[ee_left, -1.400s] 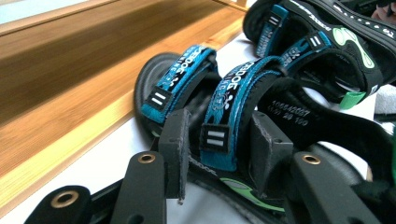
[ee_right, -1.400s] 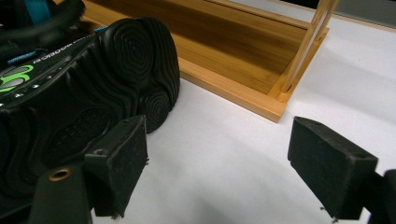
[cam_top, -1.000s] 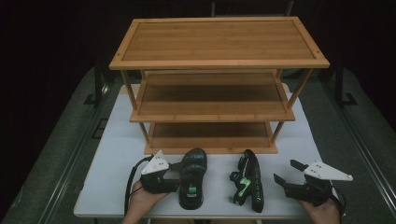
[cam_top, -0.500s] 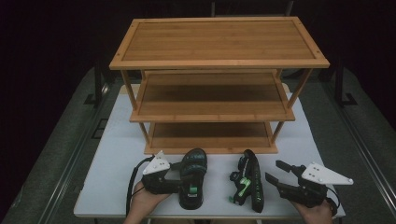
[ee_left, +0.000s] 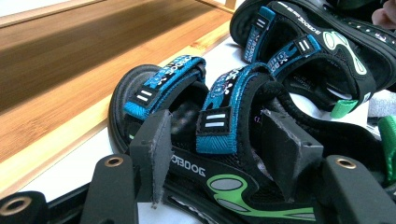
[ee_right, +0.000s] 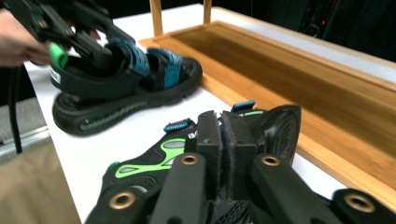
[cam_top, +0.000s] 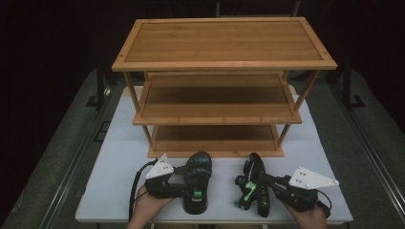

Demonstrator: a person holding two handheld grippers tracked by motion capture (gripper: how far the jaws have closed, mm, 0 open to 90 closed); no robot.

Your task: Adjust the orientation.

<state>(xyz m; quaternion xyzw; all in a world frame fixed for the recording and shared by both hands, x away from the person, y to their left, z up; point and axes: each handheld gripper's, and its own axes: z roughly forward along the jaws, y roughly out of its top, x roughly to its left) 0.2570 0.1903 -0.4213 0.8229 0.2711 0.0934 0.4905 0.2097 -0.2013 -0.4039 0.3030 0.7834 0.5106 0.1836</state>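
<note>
Your left gripper (cam_top: 184,177) clamping the upright black sandal with blue straps (cam_top: 197,183) near the desk's front edge, your right gripper (cam_top: 261,177), jaws just closing, pinching the sole of its tipped-over twin (cam_top: 252,190).

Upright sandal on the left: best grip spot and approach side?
Grip the left sandal on its side wall under the middle blue strap, coming from its outer side, where the left gripper already straddles it. It stands flat on its sole on the table, so that thin wall probably fits between the jaws; the whole sole looks too wide.
</note>
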